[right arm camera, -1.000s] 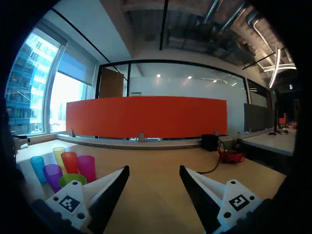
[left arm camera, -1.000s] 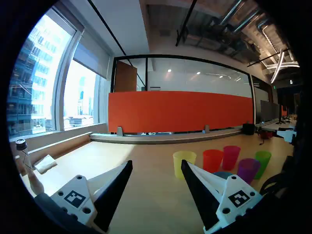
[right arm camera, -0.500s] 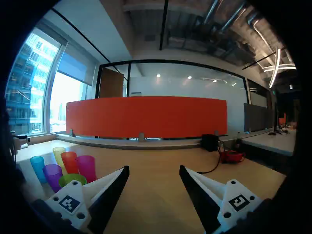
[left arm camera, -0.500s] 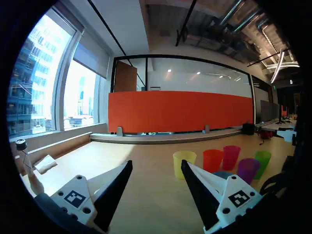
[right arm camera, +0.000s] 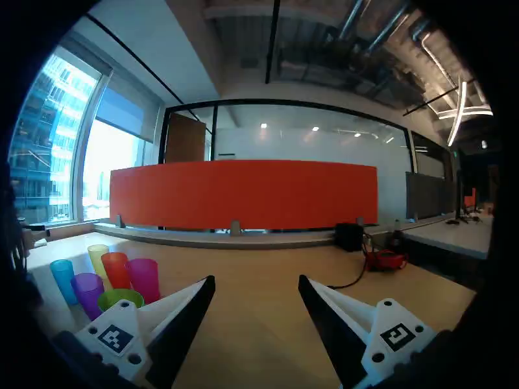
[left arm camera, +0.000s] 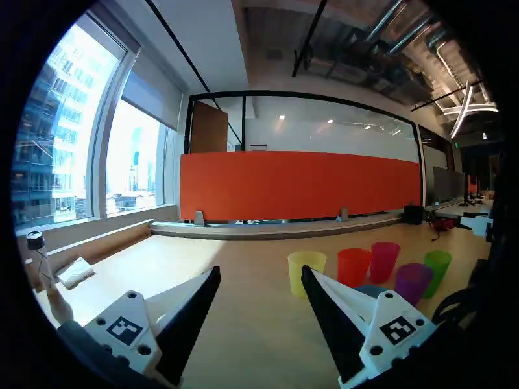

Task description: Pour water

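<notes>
Several coloured plastic cups stand together on a light wooden desk (left arm camera: 253,305). In the left gripper view they are ahead to the right: a yellow cup (left arm camera: 306,272), a red cup (left arm camera: 353,266), a pink cup (left arm camera: 384,260), a purple cup (left arm camera: 412,282), a green cup (left arm camera: 436,270). My left gripper (left arm camera: 261,280) is open and holds nothing, its right finger close beside the yellow cup. In the right gripper view the same cups, among them a blue cup (right arm camera: 63,279) and a green cup (right arm camera: 120,299), sit low at the left. My right gripper (right arm camera: 257,288) is open and empty over bare desk.
An orange divider panel (right arm camera: 243,194) runs along the desk's far edge. A black box (right arm camera: 349,237) with a cable and a red object (right arm camera: 386,261) lie at the right. Tall windows (left arm camera: 58,149) line the left; a folded cloth (left arm camera: 75,272) rests by the sill.
</notes>
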Demonstrator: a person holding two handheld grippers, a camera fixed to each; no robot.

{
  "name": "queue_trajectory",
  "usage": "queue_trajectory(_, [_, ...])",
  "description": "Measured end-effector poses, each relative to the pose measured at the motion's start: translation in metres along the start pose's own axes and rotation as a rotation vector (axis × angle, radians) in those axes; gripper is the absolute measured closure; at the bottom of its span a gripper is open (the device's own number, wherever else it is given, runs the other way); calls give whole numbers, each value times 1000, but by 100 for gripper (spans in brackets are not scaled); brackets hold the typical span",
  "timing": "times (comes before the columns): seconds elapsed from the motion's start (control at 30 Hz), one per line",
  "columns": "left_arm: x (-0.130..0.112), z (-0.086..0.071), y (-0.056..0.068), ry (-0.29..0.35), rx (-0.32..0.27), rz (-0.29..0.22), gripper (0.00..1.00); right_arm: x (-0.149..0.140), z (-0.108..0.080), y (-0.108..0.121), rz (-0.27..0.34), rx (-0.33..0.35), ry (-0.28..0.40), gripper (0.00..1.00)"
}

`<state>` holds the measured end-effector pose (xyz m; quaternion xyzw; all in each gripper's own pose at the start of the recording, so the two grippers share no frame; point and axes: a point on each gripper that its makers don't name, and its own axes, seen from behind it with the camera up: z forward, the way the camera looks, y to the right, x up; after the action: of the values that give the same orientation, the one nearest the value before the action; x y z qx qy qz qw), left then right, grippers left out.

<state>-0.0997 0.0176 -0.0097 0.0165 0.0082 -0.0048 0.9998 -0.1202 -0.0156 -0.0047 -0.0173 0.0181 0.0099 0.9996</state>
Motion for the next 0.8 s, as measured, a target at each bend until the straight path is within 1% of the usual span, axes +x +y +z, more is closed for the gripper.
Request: queue_trajectory(0.8, [-1,3,1,0,-1,-1,8,0,0,0,0,0,0,0])
